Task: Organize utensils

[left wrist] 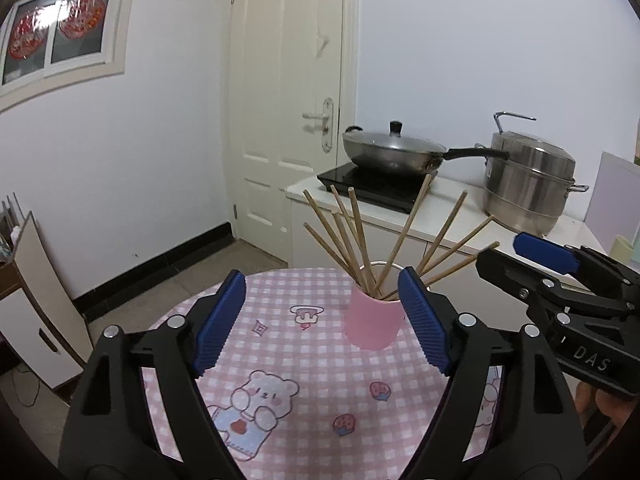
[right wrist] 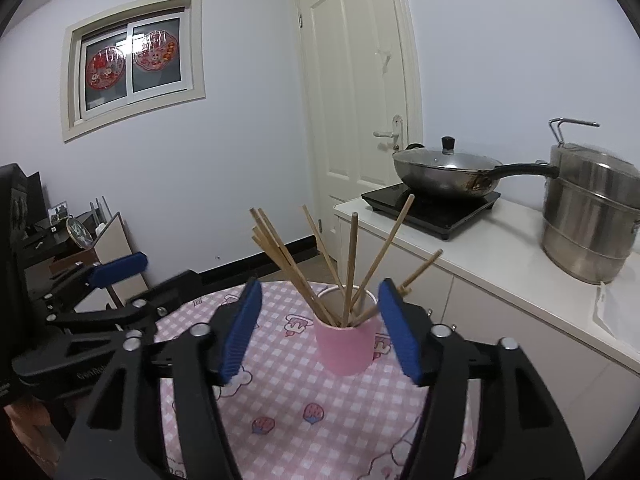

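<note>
Chopsticks (right wrist: 320, 264) are standing fanned in the pink cup (right wrist: 346, 344) near the table's (left wrist: 280, 392) far edge, while I am holding my left gripper (left wrist: 322, 316) and right gripper (right wrist: 320, 328) open, empty, just short of it.

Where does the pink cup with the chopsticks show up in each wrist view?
Left wrist view: pink cup right of centre, beside the left gripper's right-hand finger.
Right wrist view: pink cup near centre, between the open fingers of the right gripper.
Shared landmark: lidded wok on the counter behind.
</note>
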`<move>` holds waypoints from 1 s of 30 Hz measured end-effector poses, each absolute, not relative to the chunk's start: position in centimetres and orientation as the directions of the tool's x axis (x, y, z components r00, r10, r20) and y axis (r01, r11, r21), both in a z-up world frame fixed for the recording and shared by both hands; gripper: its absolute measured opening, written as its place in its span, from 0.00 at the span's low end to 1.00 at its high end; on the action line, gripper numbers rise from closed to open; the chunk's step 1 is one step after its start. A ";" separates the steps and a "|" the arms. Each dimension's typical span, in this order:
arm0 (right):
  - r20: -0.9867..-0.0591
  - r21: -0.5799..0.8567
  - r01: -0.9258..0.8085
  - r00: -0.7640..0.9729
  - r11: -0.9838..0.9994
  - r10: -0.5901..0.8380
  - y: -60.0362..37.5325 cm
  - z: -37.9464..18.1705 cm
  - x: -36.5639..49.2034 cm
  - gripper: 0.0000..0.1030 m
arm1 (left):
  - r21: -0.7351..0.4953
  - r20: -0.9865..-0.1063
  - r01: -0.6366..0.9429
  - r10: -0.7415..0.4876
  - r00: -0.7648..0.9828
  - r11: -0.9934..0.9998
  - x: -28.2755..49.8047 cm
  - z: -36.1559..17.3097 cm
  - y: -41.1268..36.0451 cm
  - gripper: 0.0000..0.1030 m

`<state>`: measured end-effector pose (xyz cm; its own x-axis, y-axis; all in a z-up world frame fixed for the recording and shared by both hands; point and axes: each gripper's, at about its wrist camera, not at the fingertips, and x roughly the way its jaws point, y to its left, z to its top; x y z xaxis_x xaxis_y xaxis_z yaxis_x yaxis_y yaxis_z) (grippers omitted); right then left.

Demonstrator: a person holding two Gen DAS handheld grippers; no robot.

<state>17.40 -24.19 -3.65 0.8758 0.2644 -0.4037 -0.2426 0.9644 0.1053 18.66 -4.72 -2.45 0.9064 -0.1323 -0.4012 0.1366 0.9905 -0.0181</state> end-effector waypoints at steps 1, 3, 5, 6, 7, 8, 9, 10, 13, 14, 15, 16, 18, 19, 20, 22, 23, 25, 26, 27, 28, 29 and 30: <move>-0.397 0.096 -0.236 0.882 0.967 0.254 -24.2 -3.6 16.7 0.61 | -0.013 -0.390 0.136 -0.131 0.911 0.991 17.9 -2.3 -4.6 0.78; -0.379 0.077 -0.219 0.896 0.973 0.232 -24.2 -3.3 15.7 0.66 | -0.002 -0.367 0.137 -0.128 0.921 0.991 16.5 -1.8 -4.4 0.79; -0.357 0.084 -0.202 0.908 0.976 0.219 -24.3 -3.2 14.6 0.70 | 0.018 -0.343 0.133 -0.118 0.932 0.991 15.4 -1.5 -4.4 0.82; -0.341 0.095 -0.201 0.913 0.975 0.222 -24.4 -3.0 13.9 0.72 | 0.031 -0.329 0.124 -0.107 0.938 0.992 14.6 -1.4 -4.4 0.83; -0.332 0.098 -0.201 0.917 0.975 0.222 -24.3 -2.9 13.5 0.76 | 0.038 -0.320 0.122 -0.103 0.942 0.992 14.1 -1.3 -4.3 0.83; -0.316 0.094 -0.196 0.924 0.976 0.216 -24.2 -2.8 12.7 0.77 | 0.044 -0.310 0.122 -0.103 0.945 0.992 13.4 -1.2 -4.2 0.84; -0.306 0.091 -0.194 0.928 0.977 0.212 -24.2 -2.8 12.1 0.80 | 0.044 -0.302 0.121 -0.102 0.948 0.992 12.7 -1.1 -4.1 0.84; -0.296 0.088 -0.191 0.932 0.978 0.208 -24.1 -2.7 11.5 0.81 | 0.041 -0.295 0.117 -0.100 0.950 0.992 12.1 -1.0 -4.0 0.84; -0.276 0.085 -0.182 0.941 0.980 0.198 -23.9 -2.6 9.9 0.86 | 0.029 -0.283 0.119 -0.106 0.953 0.992 10.5 -0.7 -3.5 0.86; -0.272 0.086 -0.179 0.942 0.980 0.196 -23.9 -2.6 9.4 0.87 | 0.026 -0.275 0.116 -0.104 0.956 0.993 9.9 -0.6 -3.3 0.86; -0.267 0.091 -0.181 0.943 0.979 0.199 -23.9 -2.6 8.8 0.90 | 0.024 -0.260 0.104 -0.094 0.961 0.994 9.3 -0.5 -3.1 0.86; -0.261 0.095 -0.182 0.944 0.979 0.201 -23.8 -2.5 8.3 0.91 | 0.025 -0.248 0.095 -0.086 0.965 0.995 8.7 -0.5 -3.0 0.86; -0.253 0.095 -0.183 0.946 0.979 0.201 -23.6 -2.4 7.5 0.92 | 0.023 -0.227 0.091 -0.083 0.970 0.996 7.5 -0.3 -2.9 0.88; -0.245 0.091 -0.184 0.948 0.979 0.201 -23.4 -2.3 6.9 0.92 | 0.026 -0.222 0.094 -0.085 0.971 0.995 7.0 -0.3 -2.9 0.88; -0.240 0.084 -0.182 0.951 0.980 0.197 -23.2 -2.3 6.5 0.92 | 0.032 -0.215 0.093 -0.084 0.973 0.995 6.5 -0.3 -3.0 0.88; -0.228 0.070 -0.169 0.957 0.983 0.181 -22.9 -2.2 5.8 0.92 | 0.047 -0.204 0.084 -0.072 0.976 0.995 5.6 -0.3 -3.0 0.88; -0.222 0.066 -0.164 0.959 0.984 0.175 -22.8 -2.2 5.4 0.92 | 0.050 -0.197 0.080 -0.068 0.978 0.996 5.1 -0.3 -2.9 0.88; -0.212 0.066 -0.158 0.963 0.985 0.169 -22.6 -2.1 4.7 0.92 | 0.047 -0.186 0.065 -0.055 0.981 0.997 4.3 -0.2 -2.5 0.88; -0.208 0.068 -0.157 0.964 0.985 0.168 -22.5 -2.1 4.5 0.92 | 0.041 -0.181 0.059 -0.051 0.982 0.997 3.9 -0.2 -2.3 0.88; -0.206 0.068 -0.156 0.964 0.985 0.167 -22.4 -2.1 4.2 0.92 | 0.029 -0.176 0.061 -0.055 0.983 0.998 3.4 -0.2 -2.0 0.89; -0.206 0.067 -0.154 0.965 0.986 0.165 -22.3 -2.1 4.0 0.92 | 0.021 -0.174 0.062 -0.057 0.983 0.998 3.2 -0.2 -1.8 0.89; -0.202 0.069 -0.156 0.965 0.985 0.167 -22.2 -2.1 3.7 0.92 | 0.017 -0.170 0.060 -0.057 0.984 0.998 2.8 -0.1 -1.6 0.89; -0.200 0.074 -0.160 0.965 0.984 0.171 -22.0 -2.1 3.5 0.92 | 0.018 -0.163 0.058 -0.054 0.985 0.998 2.6 -0.1 -1.5 0.90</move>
<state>3.47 -22.05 -2.05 0.9648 0.1715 -0.1995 -0.1597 0.9844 0.0738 2.57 -1.54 -0.07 0.9852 -0.0545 -0.1626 0.0582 0.9981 0.0183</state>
